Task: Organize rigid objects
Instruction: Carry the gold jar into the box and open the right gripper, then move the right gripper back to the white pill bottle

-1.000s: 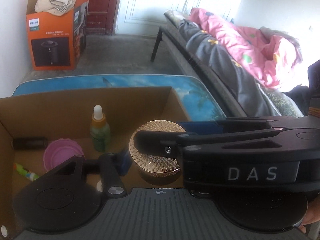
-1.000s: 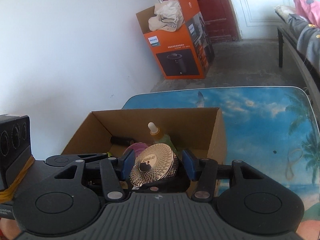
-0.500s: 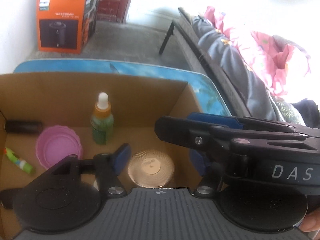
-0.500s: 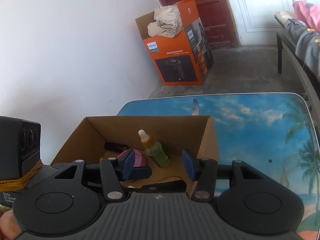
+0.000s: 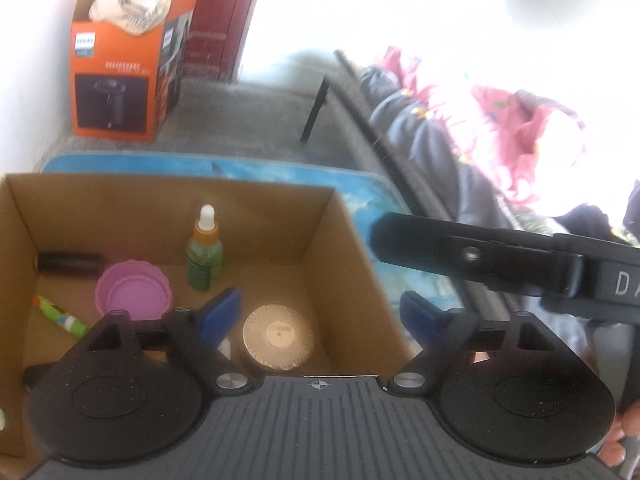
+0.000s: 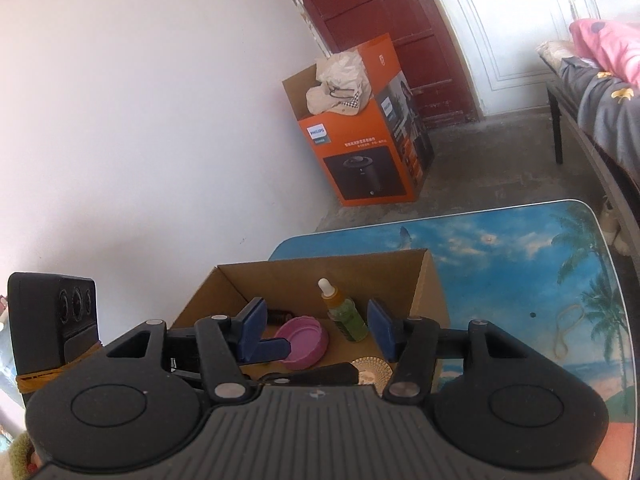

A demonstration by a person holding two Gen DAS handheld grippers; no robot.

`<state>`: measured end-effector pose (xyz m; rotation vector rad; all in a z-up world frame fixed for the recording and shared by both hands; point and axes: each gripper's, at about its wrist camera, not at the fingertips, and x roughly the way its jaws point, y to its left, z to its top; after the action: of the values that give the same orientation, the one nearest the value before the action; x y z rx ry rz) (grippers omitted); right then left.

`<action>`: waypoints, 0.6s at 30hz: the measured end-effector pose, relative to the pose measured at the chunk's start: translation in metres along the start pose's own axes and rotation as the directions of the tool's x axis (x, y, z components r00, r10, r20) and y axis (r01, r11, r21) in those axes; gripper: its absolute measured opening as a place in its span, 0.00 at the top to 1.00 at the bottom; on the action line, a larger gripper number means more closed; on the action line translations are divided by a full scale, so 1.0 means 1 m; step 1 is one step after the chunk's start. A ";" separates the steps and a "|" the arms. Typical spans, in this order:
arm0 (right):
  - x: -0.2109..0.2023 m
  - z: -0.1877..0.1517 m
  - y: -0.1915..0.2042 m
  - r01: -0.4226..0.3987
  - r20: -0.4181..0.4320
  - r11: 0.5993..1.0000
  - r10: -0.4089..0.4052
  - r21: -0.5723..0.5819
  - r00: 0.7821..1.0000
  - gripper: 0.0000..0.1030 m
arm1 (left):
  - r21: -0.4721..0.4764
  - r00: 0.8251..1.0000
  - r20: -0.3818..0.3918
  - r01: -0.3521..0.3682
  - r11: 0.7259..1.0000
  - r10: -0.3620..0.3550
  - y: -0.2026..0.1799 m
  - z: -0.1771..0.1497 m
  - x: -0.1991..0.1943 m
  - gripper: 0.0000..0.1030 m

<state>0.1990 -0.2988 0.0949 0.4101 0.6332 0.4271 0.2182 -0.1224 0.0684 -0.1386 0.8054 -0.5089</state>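
1. The cardboard box (image 5: 72, 200) stands open on the tabletop (image 6: 520, 248), which bears a printed beach scene; every place below is given relative to this box.
2. Against its left wall, at the far corner, a dark tube (image 5: 68, 263) lies on its side.
3. Nearer along the same wall lies a green marker (image 5: 60, 316).
4. To the right of these, on the box floor, a pink lid (image 5: 134, 292) rests with its hollow side up.
5. Near the middle of the back wall a green dropper bottle (image 5: 204, 254) stands upright.
6. In the near right corner a gold round tin (image 5: 279, 337) lies flat on the box floor, touching neither gripper.
7. The left gripper (image 5: 320, 318) hangs over the near right part of the box; its jaws have just been opening and now stand wide, released, with the tin below and between them but free.
8. The right gripper (image 6: 316, 328) hangs above the near edge of the box; its jaws have just been opening a little and grasp nothing.
9. Right of the box, a rubber band (image 6: 568, 330) lies on the tabletop.
10. Beyond the box, on the floor, stands an orange carton (image 6: 360, 152).
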 end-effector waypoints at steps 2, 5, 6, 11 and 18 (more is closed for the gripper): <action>-0.018 -0.005 0.008 -0.012 0.025 1.000 0.012 -0.002 1.000 0.36 | 0.017 0.999 0.039 0.012 1.000 -0.012 -0.003 -0.006 -0.022 0.09; -0.045 -0.016 0.019 -0.038 0.056 0.999 0.039 -0.002 0.998 0.32 | 0.038 0.994 0.098 0.033 0.999 -0.036 -0.007 -0.019 -0.055 0.04; -0.053 -0.021 0.023 -0.047 0.064 0.999 0.047 -0.001 0.997 0.31 | 0.048 0.993 0.111 0.040 0.998 -0.045 -0.008 -0.024 -0.066 0.03; -0.088 -0.055 0.044 -0.097 0.079 0.995 0.096 0.005 0.992 0.27 | 0.093 0.983 0.184 0.009 0.996 -0.026 -0.001 -0.062 -0.121 0.00; -0.085 -0.121 0.049 -0.182 0.024 0.972 0.181 0.147 0.983 0.23 | 0.024 0.976 0.204 -0.085 0.996 0.078 0.035 -0.118 -0.162 0.00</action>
<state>0.0477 -0.2718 0.0711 0.6148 0.6221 0.5535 0.0527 -0.0051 0.0824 -0.1244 0.5999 -0.4228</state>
